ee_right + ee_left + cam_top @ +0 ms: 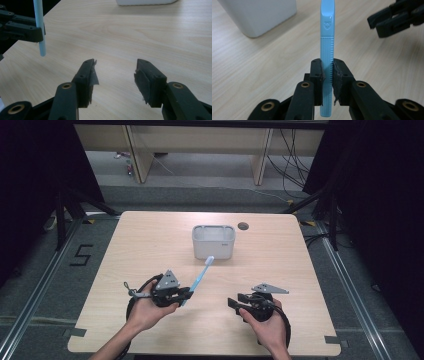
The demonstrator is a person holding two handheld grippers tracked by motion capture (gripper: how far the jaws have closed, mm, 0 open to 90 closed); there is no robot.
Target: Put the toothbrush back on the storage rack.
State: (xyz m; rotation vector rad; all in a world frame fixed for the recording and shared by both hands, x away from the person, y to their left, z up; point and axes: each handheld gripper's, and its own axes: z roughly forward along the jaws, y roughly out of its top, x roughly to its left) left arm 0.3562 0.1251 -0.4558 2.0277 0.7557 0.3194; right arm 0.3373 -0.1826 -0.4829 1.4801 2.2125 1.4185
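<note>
The left tongs [327,75] are clamped on a blue toothbrush [327,50], held above the worktop [150,245] near its front edge, head slanted toward the white bin [214,241]. The right tongs [116,75] are spread with nothing between them, just beside, also near the front edge. The bin is set toward the back edge.

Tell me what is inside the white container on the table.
The white container shows only bare inner walls from above; its floor is hidden behind the near wall. The blue toothbrush is outside it, clamped in the left gripper.
</note>
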